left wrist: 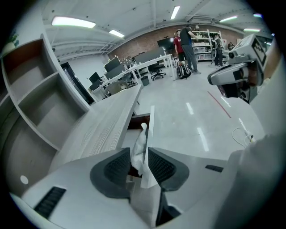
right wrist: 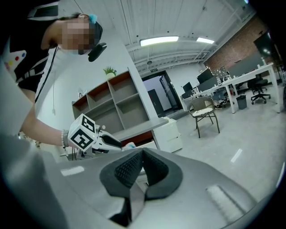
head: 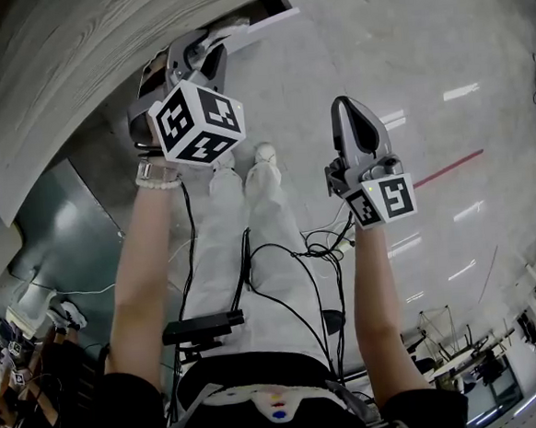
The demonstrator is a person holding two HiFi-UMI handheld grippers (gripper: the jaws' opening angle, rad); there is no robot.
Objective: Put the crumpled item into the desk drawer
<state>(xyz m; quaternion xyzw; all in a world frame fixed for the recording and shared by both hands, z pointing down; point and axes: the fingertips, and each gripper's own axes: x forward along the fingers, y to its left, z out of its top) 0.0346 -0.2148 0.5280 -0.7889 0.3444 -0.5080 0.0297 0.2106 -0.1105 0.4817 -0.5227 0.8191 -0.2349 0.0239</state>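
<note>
Left gripper view showed the left tongs (left wrist: 139, 155) clenched on the crumpled item (left wrist: 140, 142), a white twisted wad that stood up between the two dark pads and rose past their tips. Just beyond the wad lay the open desk drawer (left wrist: 151, 123), its white front pulled out from under the grey wood-grain bench (left wrist: 105, 129) and its brown inside partly seen. The wad was held over the near end of that drawer; whether it touched the drawer could not be told. Left of the bench stood an open shelf unit (left wrist: 40, 103), and far across the pale floor (left wrist: 196, 120) ran rows of desks with people standing near them.

Right gripper view showed the right tongs (right wrist: 142, 155) clenched on nothing, the ribbed pads pressed together. Past them, to the left, the other tongs reached toward the bench edge with their marker cube (right wrist: 82, 133) facing the camera.

Head view showed both forearms stretched out. The left tongs were at the bench edge. The right tongs were held well apart to the right, over bare floor. Black cables (head: 292, 280) trailed beside the person's white trousers (head: 261, 246).
</note>
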